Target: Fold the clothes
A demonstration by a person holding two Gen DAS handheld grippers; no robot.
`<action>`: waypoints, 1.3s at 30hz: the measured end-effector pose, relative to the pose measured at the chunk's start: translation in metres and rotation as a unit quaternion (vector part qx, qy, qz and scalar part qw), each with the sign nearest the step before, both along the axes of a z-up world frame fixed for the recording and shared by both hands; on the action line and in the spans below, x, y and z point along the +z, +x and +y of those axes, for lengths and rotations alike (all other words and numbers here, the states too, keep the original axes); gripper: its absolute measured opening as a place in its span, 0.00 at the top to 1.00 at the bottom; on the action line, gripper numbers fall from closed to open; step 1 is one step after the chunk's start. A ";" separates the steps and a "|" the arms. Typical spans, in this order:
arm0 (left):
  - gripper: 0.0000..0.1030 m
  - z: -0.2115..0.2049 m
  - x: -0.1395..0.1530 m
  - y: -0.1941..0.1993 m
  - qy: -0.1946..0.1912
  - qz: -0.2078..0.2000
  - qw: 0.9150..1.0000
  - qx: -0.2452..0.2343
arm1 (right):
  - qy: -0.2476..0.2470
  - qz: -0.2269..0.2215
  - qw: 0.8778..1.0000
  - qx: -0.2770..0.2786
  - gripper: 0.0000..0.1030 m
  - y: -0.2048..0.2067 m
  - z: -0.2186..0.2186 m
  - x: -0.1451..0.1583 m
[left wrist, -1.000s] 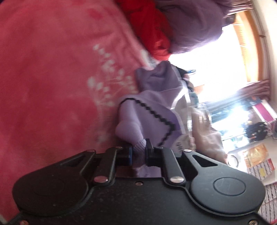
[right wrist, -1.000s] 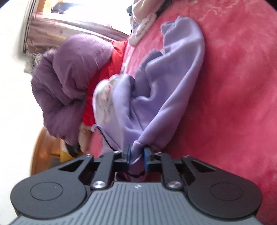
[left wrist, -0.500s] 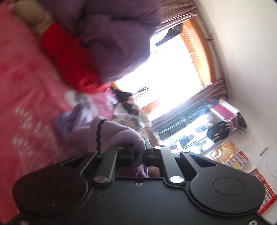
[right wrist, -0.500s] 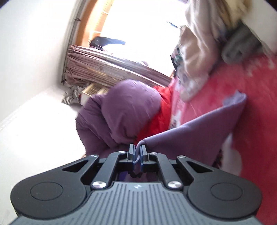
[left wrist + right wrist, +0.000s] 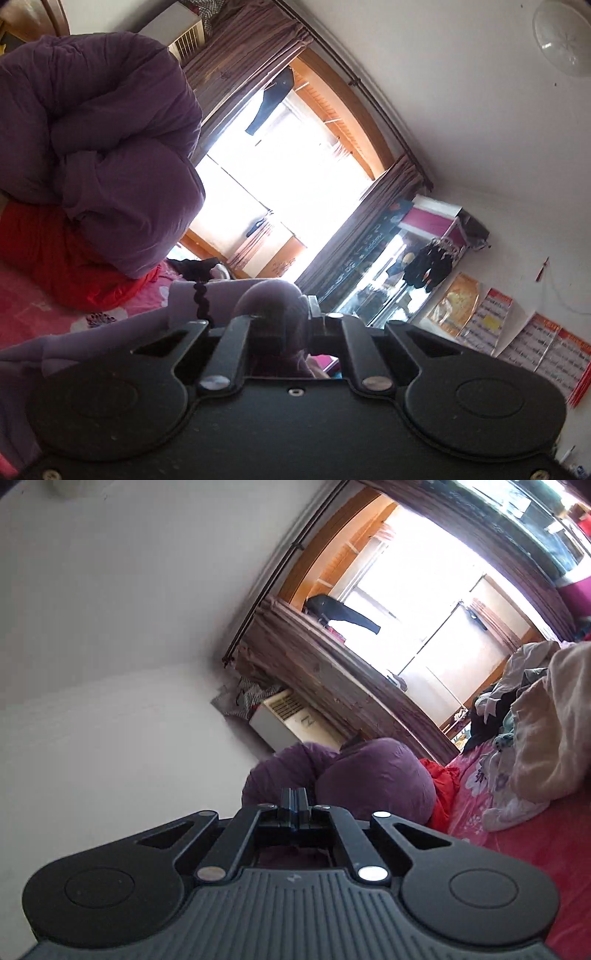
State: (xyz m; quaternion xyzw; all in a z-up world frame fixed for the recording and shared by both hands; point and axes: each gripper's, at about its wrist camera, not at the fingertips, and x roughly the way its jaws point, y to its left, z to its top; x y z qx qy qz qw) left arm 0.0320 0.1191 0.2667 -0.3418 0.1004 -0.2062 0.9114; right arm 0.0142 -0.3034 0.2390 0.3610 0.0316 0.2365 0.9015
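Lilac fleece of the garment (image 5: 266, 295) bunches between the clenched jaws of the left gripper (image 5: 282, 317), trailing off to their left. The right gripper (image 5: 294, 805) is pinched flat; cloth shows only dimly below its jaws, so what it holds I cannot tell. Beyond lie the purple duvet (image 5: 373, 779) and window (image 5: 291, 177).

A purple duvet (image 5: 99, 155) sat bunched on a red blanket (image 5: 55, 254) atop the pink bed (image 5: 532, 845). Brown curtains (image 5: 240, 48) framed the bright window (image 5: 417, 602). A pale laundry heap (image 5: 535, 716) lay on the bed, posters (image 5: 524, 336) lined the wall.
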 end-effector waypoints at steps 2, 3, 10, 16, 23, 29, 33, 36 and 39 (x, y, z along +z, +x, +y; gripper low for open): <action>0.94 0.000 -0.019 0.004 0.012 0.028 1.000 0.002 | -0.059 0.011 0.998 0.016 0.71 -0.004 0.018 -0.018; 0.94 0.002 -0.030 0.006 0.015 0.042 0.999 0.003 | -0.087 0.022 0.996 0.018 0.35 -0.007 0.030 -0.032; 0.94 0.020 -0.075 0.007 -0.001 0.097 0.995 0.008 | -0.286 0.042 0.956 0.050 0.10 -0.031 0.124 -0.133; 0.94 0.026 -0.072 0.005 -0.011 0.097 0.995 0.015 | -0.441 -0.012 0.895 0.065 0.11 -0.045 0.211 -0.172; 0.94 0.036 -0.072 0.001 -0.015 0.097 0.995 0.009 | -0.481 0.017 0.875 0.046 0.88 -0.030 0.232 -0.193; 0.94 0.053 -0.058 -0.001 -0.004 0.102 0.995 0.013 | -0.433 0.009 0.901 -0.024 0.89 -0.011 0.174 -0.136; 0.94 0.051 -0.033 -0.015 0.001 0.062 0.998 0.007 | -0.427 -0.025 0.901 -0.075 0.89 -0.005 0.139 -0.075; 0.94 0.051 -0.021 -0.018 -0.011 0.069 0.998 0.005 | -0.464 -0.067 0.878 -0.096 0.89 -0.010 0.136 -0.036; 0.94 0.049 -0.014 -0.020 -0.002 0.055 0.998 0.012 | -0.492 -0.103 0.858 -0.106 0.89 -0.018 0.138 -0.007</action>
